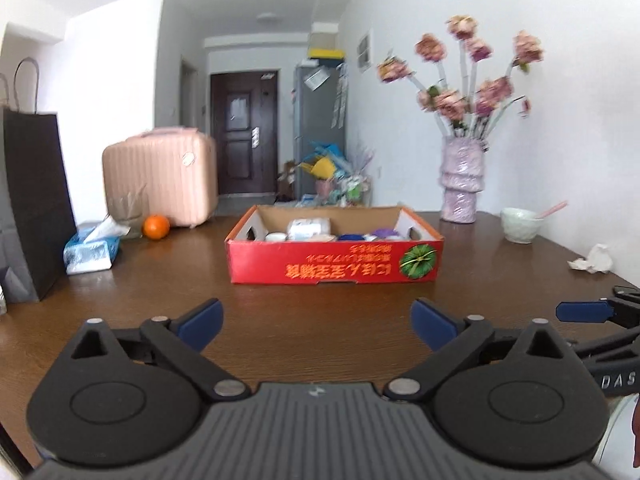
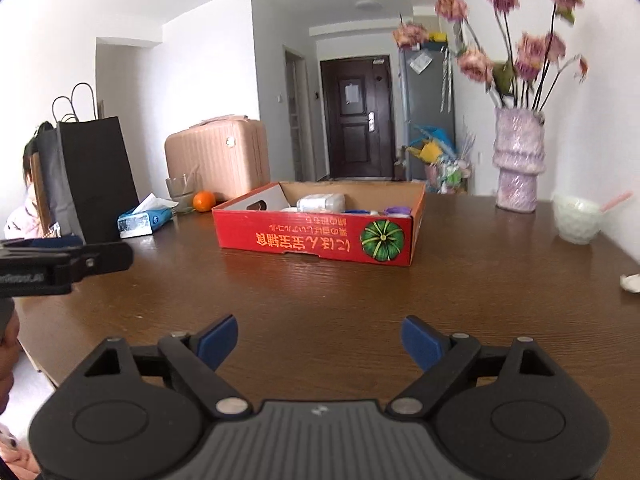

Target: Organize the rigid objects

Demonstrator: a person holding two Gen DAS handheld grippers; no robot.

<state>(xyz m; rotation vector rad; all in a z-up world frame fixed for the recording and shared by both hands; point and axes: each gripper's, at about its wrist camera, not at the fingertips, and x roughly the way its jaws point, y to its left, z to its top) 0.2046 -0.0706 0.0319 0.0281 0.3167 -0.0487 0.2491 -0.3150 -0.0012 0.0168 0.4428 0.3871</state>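
The red box sits mid-counter, straight ahead of both claws, long side facing them, small items inside. Left claw and right claw hang released and empty near the front edge, about equally far from it.

left wrist: low over table, facing red box | right wrist: same, from right
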